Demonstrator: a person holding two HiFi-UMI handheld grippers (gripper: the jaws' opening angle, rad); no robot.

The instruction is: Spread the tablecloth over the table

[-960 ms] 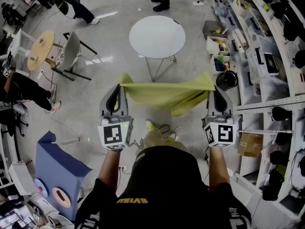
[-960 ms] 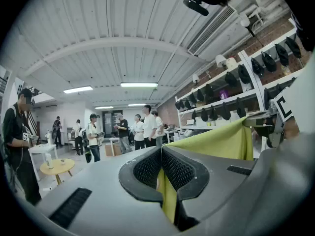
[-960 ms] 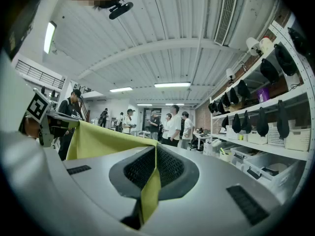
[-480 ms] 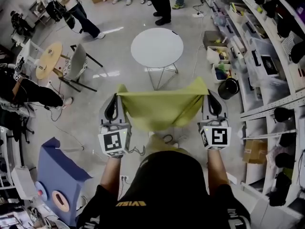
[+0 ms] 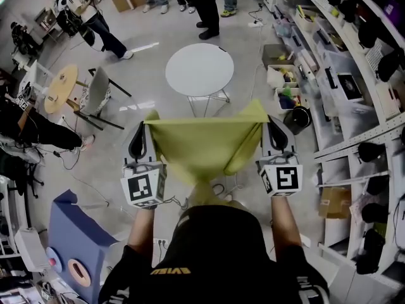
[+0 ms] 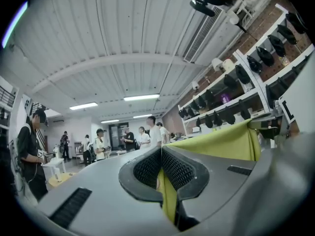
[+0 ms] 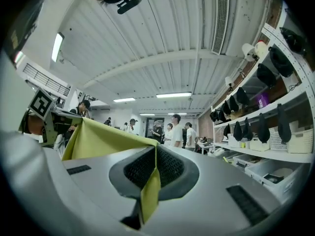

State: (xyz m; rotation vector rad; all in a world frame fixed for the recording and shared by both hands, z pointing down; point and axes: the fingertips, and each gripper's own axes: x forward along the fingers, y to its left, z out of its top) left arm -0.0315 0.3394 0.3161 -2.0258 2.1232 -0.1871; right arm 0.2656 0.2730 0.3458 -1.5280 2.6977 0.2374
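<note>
A yellow-green tablecloth point(image 5: 202, 143) hangs stretched between my two grippers, its top edge taut and the rest sagging toward me. My left gripper point(image 5: 149, 120) is shut on the cloth's left corner. My right gripper point(image 5: 261, 114) is shut on the right corner. In the left gripper view the cloth point(image 6: 224, 144) runs off to the right from the closed jaws of the left gripper point(image 6: 161, 154). The right gripper view shows the cloth point(image 7: 106, 139) pinched in the right gripper point(image 7: 156, 154) and stretching left. The round white table point(image 5: 199, 69) stands on the floor ahead, beyond the cloth and apart from it.
Shelves with bins and dark objects point(image 5: 342, 75) line the right side. A chair point(image 5: 98, 94) and a small round wooden table point(image 5: 56, 88) stand at the left, a blue box point(image 5: 79, 242) at lower left. Several people point(image 5: 205, 5) stand beyond the white table.
Both grippers have lifted the cloth higher and moved slightly forward, so the cloth's top edge now reaches nearer the white table in the head view. Both grips are unchanged.
</note>
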